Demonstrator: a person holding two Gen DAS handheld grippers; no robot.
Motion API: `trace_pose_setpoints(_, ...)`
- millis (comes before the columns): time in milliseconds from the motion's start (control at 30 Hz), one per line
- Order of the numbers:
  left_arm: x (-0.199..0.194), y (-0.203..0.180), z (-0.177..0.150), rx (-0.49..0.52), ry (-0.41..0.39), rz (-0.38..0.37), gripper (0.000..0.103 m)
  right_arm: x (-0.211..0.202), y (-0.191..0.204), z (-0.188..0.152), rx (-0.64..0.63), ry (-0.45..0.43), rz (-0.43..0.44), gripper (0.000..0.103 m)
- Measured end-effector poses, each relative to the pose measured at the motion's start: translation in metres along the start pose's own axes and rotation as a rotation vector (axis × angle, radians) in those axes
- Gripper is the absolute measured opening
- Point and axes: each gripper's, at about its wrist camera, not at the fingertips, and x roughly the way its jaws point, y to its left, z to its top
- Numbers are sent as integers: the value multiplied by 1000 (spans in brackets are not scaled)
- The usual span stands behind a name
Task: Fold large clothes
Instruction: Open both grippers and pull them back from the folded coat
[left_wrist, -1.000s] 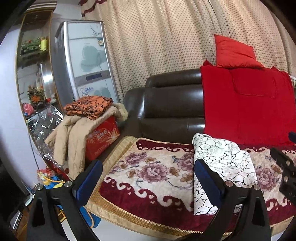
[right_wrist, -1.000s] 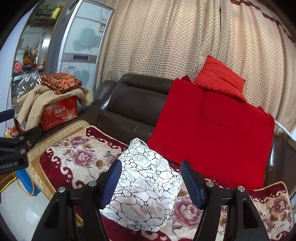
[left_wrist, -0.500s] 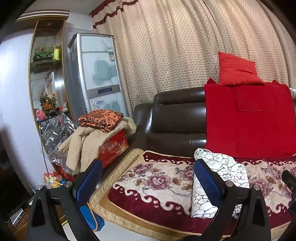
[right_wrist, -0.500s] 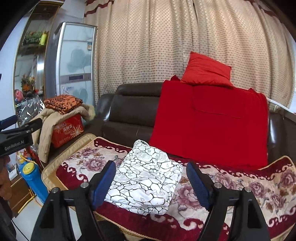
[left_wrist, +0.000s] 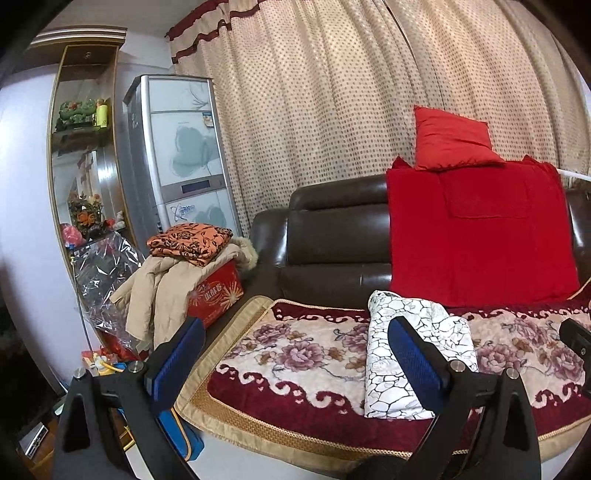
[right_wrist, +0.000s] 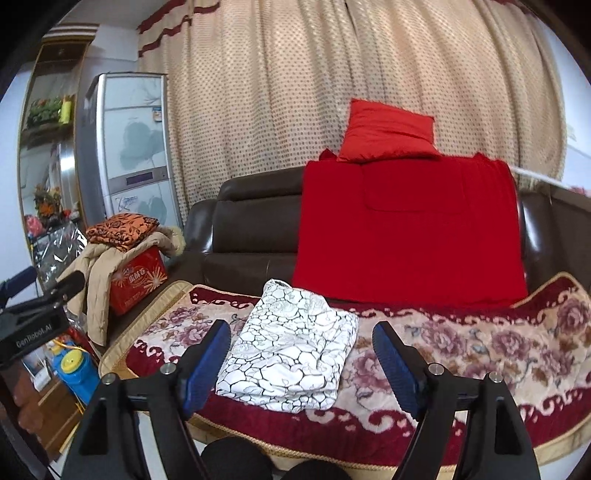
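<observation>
A white garment with a black crackle pattern (right_wrist: 291, 347) lies folded into a compact rectangle on the floral sofa cover (right_wrist: 461, 343); it also shows in the left wrist view (left_wrist: 413, 354). My right gripper (right_wrist: 301, 365) is open and empty, held in the air in front of the sofa edge, apart from the garment. My left gripper (left_wrist: 295, 360) is open and empty, held back from the sofa to the left of the garment. The left gripper's body shows at the left edge of the right wrist view (right_wrist: 33, 314).
A red blanket (right_wrist: 410, 229) and a red pillow (right_wrist: 388, 131) lie over the brown leather sofa back (right_wrist: 255, 225). A red box (left_wrist: 216, 295) with a beige coat and an orange folded cloth stands on the left. A tall cabinet (left_wrist: 177, 155) and curtains stand behind.
Both grippers have pulled back and up from the sofa, so the folded garment looks smaller and farther away. The garment has not moved. Both grippers stay open.
</observation>
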Motion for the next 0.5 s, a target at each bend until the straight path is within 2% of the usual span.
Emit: trace_pose_setpoints(500, 12, 10, -12, -22, 28, 15, 99, 0, 1, -10, 60, 31, 28, 82)
